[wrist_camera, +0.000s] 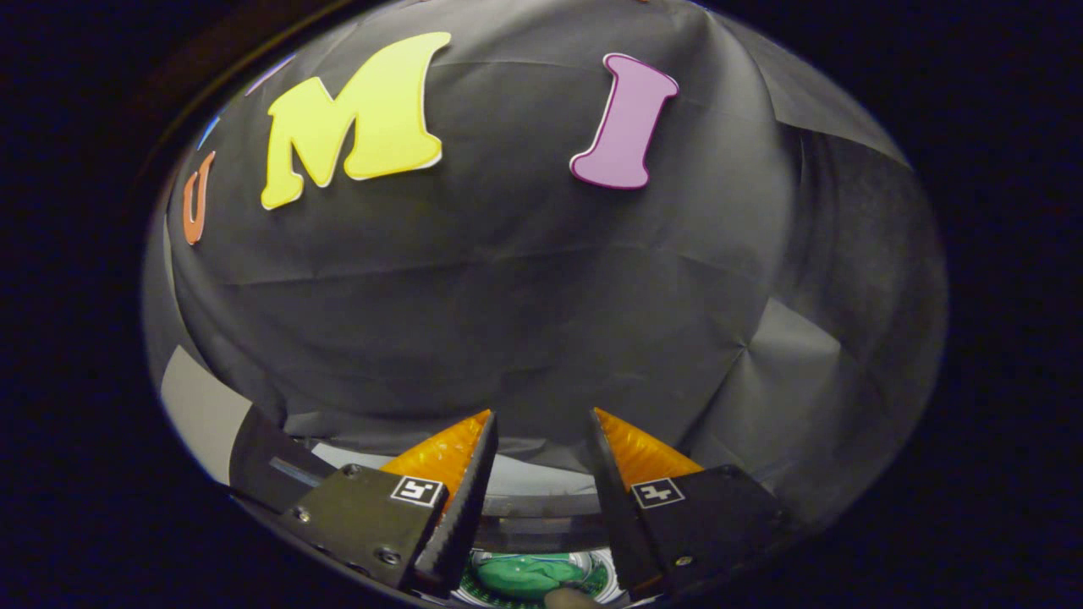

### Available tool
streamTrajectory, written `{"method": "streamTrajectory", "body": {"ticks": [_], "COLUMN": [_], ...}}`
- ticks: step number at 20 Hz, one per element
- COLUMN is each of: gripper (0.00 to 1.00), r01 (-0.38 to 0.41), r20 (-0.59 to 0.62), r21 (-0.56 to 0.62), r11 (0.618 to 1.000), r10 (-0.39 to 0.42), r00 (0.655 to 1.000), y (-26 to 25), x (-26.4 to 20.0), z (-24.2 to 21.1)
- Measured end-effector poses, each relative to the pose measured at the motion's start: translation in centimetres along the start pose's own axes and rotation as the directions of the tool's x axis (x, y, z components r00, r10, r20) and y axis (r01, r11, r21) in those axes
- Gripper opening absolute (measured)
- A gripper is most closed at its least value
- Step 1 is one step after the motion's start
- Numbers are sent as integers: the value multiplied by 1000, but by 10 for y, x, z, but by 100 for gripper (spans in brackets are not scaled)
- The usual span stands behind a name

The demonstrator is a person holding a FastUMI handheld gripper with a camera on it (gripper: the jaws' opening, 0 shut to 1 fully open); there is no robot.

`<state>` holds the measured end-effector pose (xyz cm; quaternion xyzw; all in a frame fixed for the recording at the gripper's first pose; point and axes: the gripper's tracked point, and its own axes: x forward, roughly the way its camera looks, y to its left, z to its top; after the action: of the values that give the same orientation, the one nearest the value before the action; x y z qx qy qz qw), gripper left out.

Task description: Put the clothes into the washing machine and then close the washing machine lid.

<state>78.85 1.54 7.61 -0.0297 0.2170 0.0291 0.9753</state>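
Two fingers of the hand-held gripper (541, 419) stick up with a clear gap between them, so it's open at a moderate spread and nothing is pinched in there. Going from the left: there's a pale panel (196, 412) peeking out past the edge of the black cloth wall (508, 296), then a dark flat slab (266, 465) tilted up just left of the left finger, could be the washing machine lid but I honestly can't tell. Between the fingers, low down, you can see the curved rim of the washing machine (533, 506) running across. Below that rim, looking down into the drum, sits a green lump of clothes (520, 575), roughly between the finger bases. Right at the bottom next to the green stuff there's a small tan blob (568, 599), too cropped to identify. Over on the right it's just more wrinkled black cloth.
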Motion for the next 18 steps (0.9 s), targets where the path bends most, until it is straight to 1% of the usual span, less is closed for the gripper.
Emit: {"method": "streamTrajectory", "body": {"ticks": [4,5,7,9,18], "gripper": [67,67,67,69,69], "r01": [3,-15,-18,-23,-29], "r20": [-42,-21,-19,-9,69], "r21": [0,20,20,16,10], "r11": [1000,1000,1000,1000,1000], "r10": [-3,15,18,23,28], "r00": [999,1000,1000,1000,997], "y": [-8,-8,-7,-8,-7], "x": [7,4,3,1,-6], "z": [-21,-19,-22,-24,-24]}}
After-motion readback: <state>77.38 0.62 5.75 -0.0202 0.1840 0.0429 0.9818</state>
